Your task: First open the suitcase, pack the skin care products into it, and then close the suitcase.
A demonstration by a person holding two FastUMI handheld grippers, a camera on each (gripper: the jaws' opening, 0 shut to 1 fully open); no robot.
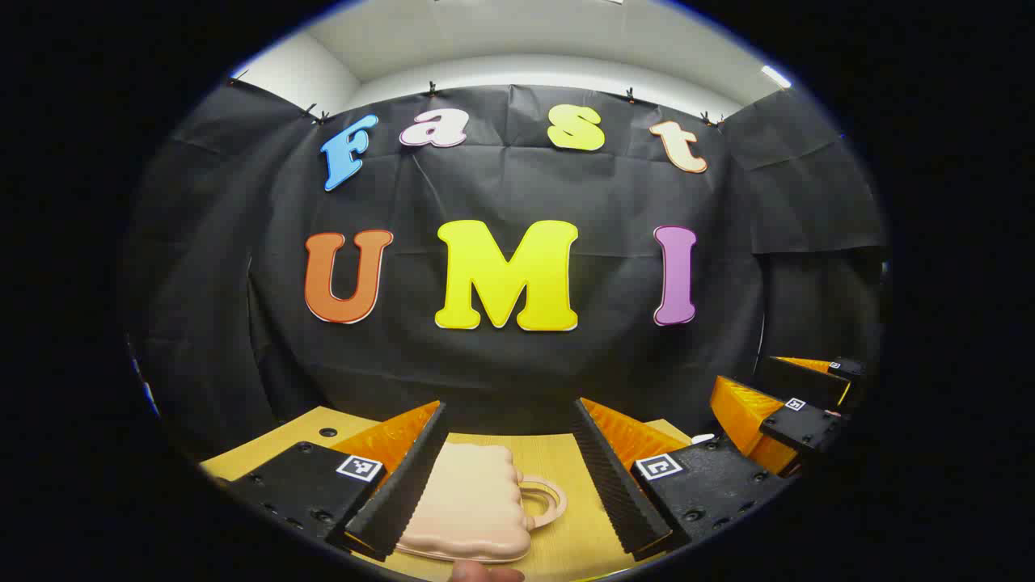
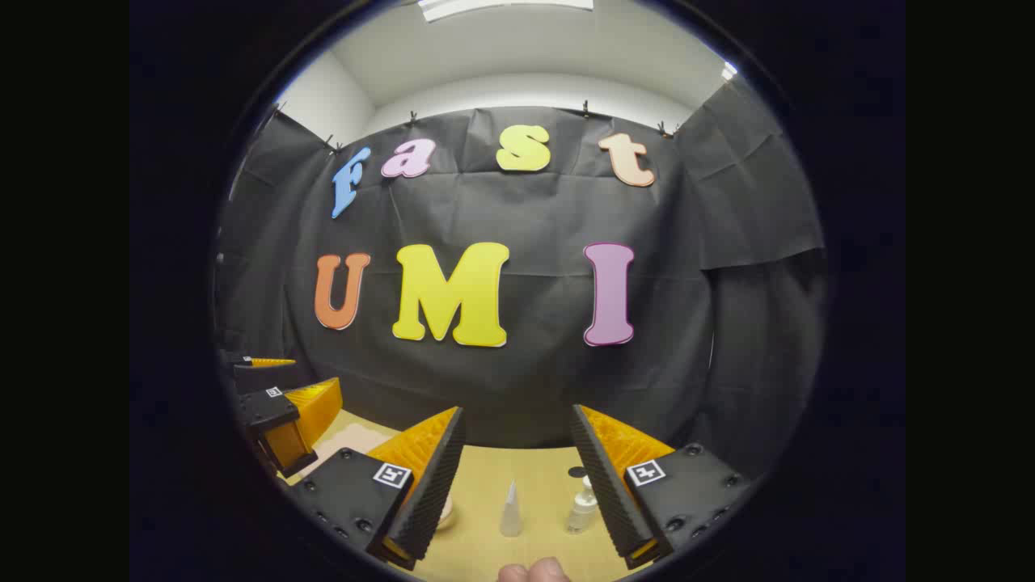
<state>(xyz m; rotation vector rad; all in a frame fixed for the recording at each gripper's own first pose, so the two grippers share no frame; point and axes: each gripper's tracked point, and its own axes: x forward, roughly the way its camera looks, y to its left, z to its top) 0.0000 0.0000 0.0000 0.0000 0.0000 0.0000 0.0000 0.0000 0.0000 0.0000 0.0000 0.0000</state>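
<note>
A small pale pink suitcase with a ring handle lies closed and flat on the wooden table. My left gripper hangs open above it, its fingers spread to either side of the case. In the right gripper view, my right gripper is open over a cone-shaped tube and a small clear pump bottle, both standing upright on the table. A round pale item is partly hidden behind the right gripper's left finger. The right gripper also appears at the right edge of the left gripper view, and the left gripper at the left edge of the right gripper view.
The black cloth wall closes off the back of the table. A small dark hole marks the tabletop at the left, and another dark spot sits behind the pump bottle. A fingertip shows at the bottom edge.
</note>
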